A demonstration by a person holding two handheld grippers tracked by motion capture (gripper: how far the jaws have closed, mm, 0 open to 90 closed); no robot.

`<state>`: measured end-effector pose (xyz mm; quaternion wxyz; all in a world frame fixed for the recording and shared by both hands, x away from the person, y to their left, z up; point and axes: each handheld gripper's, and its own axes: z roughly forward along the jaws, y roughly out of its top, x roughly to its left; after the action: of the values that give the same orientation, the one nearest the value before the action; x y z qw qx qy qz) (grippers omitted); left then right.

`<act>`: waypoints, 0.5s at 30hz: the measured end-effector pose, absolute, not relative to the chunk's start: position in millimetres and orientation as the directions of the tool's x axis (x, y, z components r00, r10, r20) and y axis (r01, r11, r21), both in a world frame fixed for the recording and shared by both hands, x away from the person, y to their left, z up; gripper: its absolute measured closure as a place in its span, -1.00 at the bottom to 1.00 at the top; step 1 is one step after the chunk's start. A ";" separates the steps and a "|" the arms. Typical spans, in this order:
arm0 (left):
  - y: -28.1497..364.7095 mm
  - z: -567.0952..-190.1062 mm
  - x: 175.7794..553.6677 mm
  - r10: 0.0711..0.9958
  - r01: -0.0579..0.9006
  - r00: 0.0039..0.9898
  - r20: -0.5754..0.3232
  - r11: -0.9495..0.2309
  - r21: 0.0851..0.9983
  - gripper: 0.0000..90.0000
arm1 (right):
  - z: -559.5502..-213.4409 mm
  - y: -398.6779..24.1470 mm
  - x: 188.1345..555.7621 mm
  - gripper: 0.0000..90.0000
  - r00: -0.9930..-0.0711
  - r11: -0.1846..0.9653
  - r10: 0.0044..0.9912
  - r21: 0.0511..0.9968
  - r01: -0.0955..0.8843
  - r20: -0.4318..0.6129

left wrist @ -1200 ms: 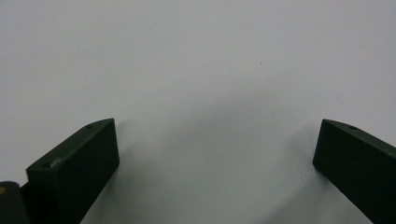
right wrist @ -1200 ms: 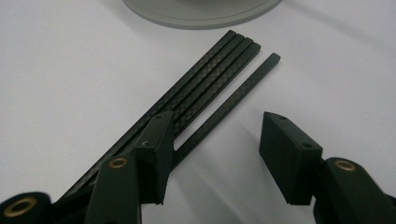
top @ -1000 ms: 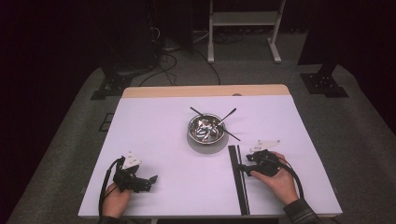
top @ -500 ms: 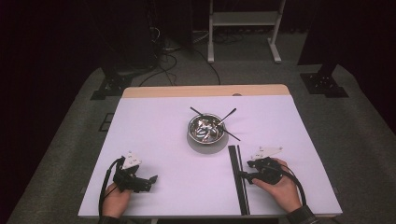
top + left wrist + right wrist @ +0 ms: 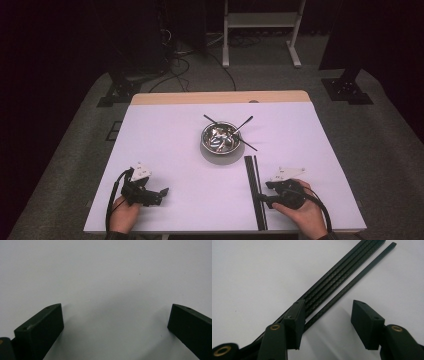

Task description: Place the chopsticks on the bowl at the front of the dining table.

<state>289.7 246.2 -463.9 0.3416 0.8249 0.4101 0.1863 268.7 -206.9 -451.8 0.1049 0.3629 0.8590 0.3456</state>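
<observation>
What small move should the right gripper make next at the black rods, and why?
Probably shift the right gripper sideways toward the black rods until the separate thin rod lies centred between its jaws, then close. The jaws are open, and one jaw sits over the rods while the gap holds mostly bare table.

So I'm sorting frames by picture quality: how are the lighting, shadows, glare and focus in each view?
High view: the white table is evenly lit against dark surroundings, and the metal bowl glints. Left gripper view: soft shadows under the left gripper, jaws slightly blurred. Right gripper view: the black rods are sharp, faint sheen, with a shadow beneath the right gripper.
</observation>
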 end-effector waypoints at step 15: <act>246.2 -463.9 289.7 0.804 0.549 0.594 0.027 -0.430 0.716 -1.00 | -452.1 -207.7 254.7 -0.02 -0.724 0.525 0.689 0.667 0.529 0.033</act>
<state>289.7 246.2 -463.9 0.3417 0.8249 0.4101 0.1861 254.7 -207.7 -452.1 0.1182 0.3518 0.8651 0.3373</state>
